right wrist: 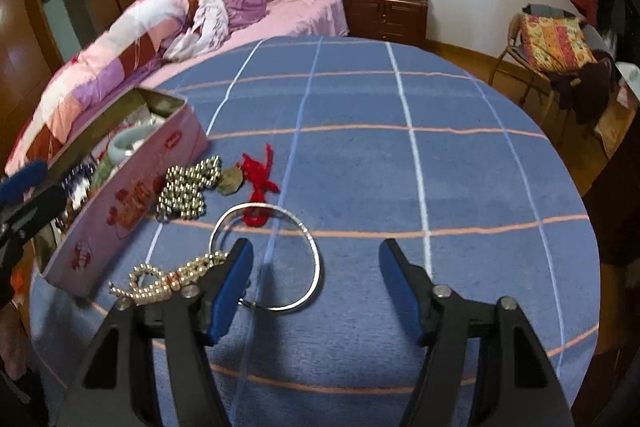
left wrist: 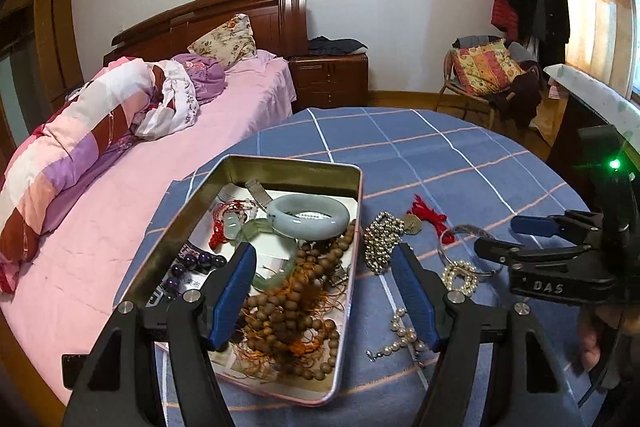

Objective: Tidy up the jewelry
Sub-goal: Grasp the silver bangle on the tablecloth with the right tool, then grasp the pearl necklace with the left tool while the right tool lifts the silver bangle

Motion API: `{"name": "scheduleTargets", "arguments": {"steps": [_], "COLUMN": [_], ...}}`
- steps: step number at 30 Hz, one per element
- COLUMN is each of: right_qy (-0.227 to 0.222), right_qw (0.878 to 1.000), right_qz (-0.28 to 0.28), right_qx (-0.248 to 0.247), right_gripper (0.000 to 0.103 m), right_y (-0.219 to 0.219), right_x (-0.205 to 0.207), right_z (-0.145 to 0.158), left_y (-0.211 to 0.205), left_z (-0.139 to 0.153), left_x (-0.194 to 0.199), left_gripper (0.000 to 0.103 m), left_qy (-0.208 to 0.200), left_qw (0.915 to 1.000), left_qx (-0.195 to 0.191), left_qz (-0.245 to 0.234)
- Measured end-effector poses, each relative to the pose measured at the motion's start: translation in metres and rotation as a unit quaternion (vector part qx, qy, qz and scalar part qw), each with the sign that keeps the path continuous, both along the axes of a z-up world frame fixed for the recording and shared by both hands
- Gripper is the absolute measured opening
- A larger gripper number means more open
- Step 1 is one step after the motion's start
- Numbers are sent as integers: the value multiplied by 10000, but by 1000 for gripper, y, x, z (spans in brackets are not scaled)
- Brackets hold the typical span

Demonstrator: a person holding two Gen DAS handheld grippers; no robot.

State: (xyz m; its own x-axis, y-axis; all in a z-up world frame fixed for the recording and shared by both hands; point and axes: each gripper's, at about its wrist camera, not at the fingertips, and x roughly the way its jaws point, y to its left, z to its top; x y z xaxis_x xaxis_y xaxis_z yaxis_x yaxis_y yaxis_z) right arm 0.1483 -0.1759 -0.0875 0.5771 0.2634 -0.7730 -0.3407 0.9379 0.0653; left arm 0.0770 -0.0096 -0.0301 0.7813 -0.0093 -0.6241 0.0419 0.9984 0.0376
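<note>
my right tongs [right wrist: 316,263] hang open and empty over the blue checked worktop [right wrist: 460,167], and the silver bangle [right wrist: 276,259] lies flat just under and ahead of them, its near edge by my left-hand pad. my left tongs [left wrist: 326,267] are open and empty too, straddling the right wall of the pink tin [left wrist: 354,227], with the wooden bead strand [left wrist: 288,311] below the left pad and a pearl strand [left wrist: 400,331] on the cloth by the right pad. i judge the step in hand is picking up the bangle to put it in the tin, off to my right tongs' left. the bangle is thin and flat on cloth, so i should drop low, set one pad inside the ring and one outside, and pinch the rim squarely. the pearl bracelet [right wrist: 168,277] touches the bangle's left side; i'd grip the right or far arc so it doesn't drag along. the gold bead chain [right wrist: 186,187] and red tassel charm [right wrist: 258,183] sit further ahead, clear of this grasp.
</note>
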Motion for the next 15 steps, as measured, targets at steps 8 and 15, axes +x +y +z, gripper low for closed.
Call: {"name": "scheduleTargets", "arguments": {"steps": [8,15], "right_qy": [52,37], "right_qw": [9996,9988], "right_qz": [-134,-409], "right_qx": [-252,-283], "right_gripper": [9,8], "right_y": [-22,-53], "right_x": [-8,-23], "right_z": [-2,-2], "left_y": [-14,-46], "left_z": [-1,-5], "left_x": [-5,-10], "left_gripper": [70,70], "left_qy": [10,44], "left_qw": [9999,9984], "left_qx": [0,208], "left_qz": [-137,-529]}}
